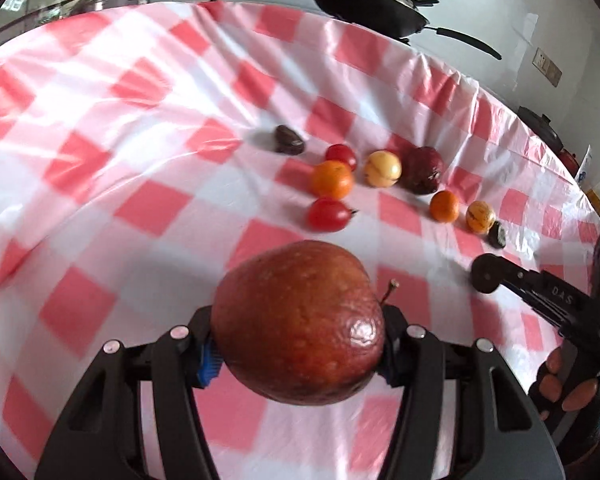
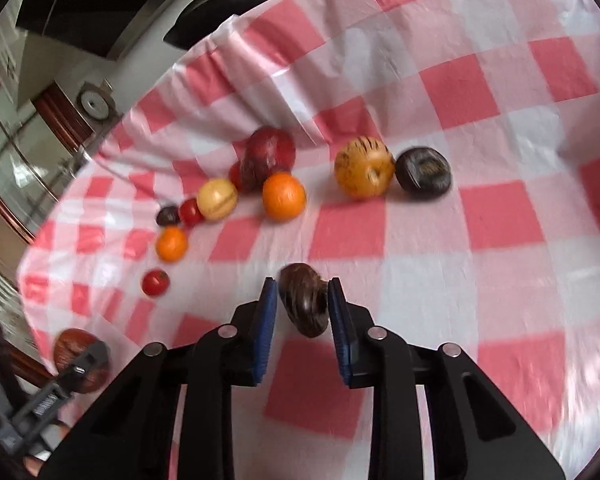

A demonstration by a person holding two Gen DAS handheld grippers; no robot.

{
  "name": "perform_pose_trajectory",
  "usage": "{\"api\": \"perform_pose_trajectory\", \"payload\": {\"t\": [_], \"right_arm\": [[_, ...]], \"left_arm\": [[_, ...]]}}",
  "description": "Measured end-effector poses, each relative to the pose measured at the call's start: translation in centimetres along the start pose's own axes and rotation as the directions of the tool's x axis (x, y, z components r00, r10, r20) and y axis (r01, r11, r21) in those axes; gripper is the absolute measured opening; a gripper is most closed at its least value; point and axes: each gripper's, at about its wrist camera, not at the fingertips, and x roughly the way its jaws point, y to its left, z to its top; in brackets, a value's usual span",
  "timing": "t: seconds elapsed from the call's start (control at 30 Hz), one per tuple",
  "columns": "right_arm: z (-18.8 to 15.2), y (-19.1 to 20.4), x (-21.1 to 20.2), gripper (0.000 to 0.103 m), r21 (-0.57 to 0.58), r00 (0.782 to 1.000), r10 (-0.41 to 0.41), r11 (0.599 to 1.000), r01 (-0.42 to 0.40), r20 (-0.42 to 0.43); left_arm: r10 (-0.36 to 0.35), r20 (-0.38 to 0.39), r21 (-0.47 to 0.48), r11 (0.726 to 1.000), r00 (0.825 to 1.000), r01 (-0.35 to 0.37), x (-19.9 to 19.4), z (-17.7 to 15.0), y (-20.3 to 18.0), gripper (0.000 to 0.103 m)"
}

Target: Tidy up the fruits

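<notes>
Left gripper (image 1: pixel 298 346) clamps red apple (image 1: pixel 298 332); right gripper (image 2: pixel 303 312) clamps dark wrinkled fruit (image 2: pixel 304 304). Step: carrying; next, place beside matching fruit.

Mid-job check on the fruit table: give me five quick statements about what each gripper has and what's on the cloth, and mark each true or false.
1. The left gripper is clamped on a large red apple. True.
2. The right gripper is empty and wide open. False: a dark brown wrinkled fruit sits between its blue pads.
3. The fruit lies on a red-and-white checked tablecloth. True.
4. A black frying pan stands among the fruit in the middle of the cloth. False: it is beyond the table's far edge.
5. Both oranges are already in a bowl. False: the two oranges rest loose on the cloth, and no bowl is in view.
</notes>
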Motion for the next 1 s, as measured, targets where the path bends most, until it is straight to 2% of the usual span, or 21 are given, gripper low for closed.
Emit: {"api": "perform_pose_trajectory", "payload": {"t": [0.03,0.17,0.3,0.37,0.47,0.5,0.53,0.57,0.6,0.7,0.77,0.83,1.0], "right_arm": [[-0.6,0.3,0.0,0.028,-0.021,0.999,-0.043,0.999,0.043,-0.004],[-0.5,-0.3,0.0,0.036,0.003,0.996,-0.083,0.997,0.083,-0.028],[0.3,0.0,1.6,0.038,-0.015,0.99,-0.138,0.99,0.138,-0.04],[0.9,0.4,2.4,0.05,-0.03,0.987,-0.157,0.987,0.156,-0.038],[1.3,2.0,3.9,0.054,-0.116,0.965,-0.259,0.96,0.253,-0.034],[1.3,2.6,4.2,0.053,-0.149,0.955,-0.295,0.946,0.287,-0.035],[1.2,3.0,4.4,0.048,-0.167,0.945,-0.325,0.934,0.315,-0.034],[1.2,3.2,4.5,0.036,-0.18,0.933,-0.36,0.919,0.35,-0.028],[1.2,3.3,4.5,0.036,-0.178,0.929,-0.369,0.916,0.36,-0.022],[1.2,2.6,3.8,0.035,-0.134,0.942,-0.337,0.933,0.333,-0.006],[0.9,2.2,3.0,0.035,-0.103,0.958,-0.287,0.952,0.287,0.007],[-0.1,2.2,2.2,0.035,-0.098,0.97,-0.242,0.966,0.241,-0.001],[-3.6,5.5,-0.2,0.035,-0.118,0.996,-0.094,0.989,0.092,-0.009]], "left_arm": [[0.001,-0.013,-0.009,1.0,1.0,-0.001,-0.2,-0.5,0.6,0.059],[-0.032,-0.046,-0.055,0.998,0.998,0.029,-1.2,-1.9,2.3,0.059],[-0.071,-0.022,-0.062,0.996,0.997,0.07,-2.6,-3.3,2.6,0.059],[-0.076,-0.004,-0.069,0.995,0.997,0.076,-3.6,-4.0,3.4,0.059],[-0.07,0.014,-0.082,0.994,0.997,0.07,-5.0,-5.0,5.5,0.059],[-0.063,0.018,-0.087,0.994,0.998,0.065,-5.4,-5.4,6.3,0.059],[-0.057,0.021,-0.093,0.994,0.998,0.058,-5.7,-5.8,7.0,0.059],[-0.05,0.022,-0.102,0.993,0.999,0.052,-6.2,-6.3,8.2,0.059],[-0.055,0.024,-0.117,0.991,0.998,0.058,-6.7,-6.5,9.1,0.059],[-0.044,0.067,-0.13,0.99,0.997,0.052,-8.5,-7.1,11.3,0.059],[-0.009,0.091,-0.123,0.992,0.996,0.02,-9.8,-7.6,12.6,0.059],[-0.011,0.106,-0.138,0.99,0.994,0.025,-10.8,-7.9,13.9,0.059],[0.01,0.124,-0.164,0.986,0.992,0.01,-12.9,-9.1,16.6,0.059]]}}
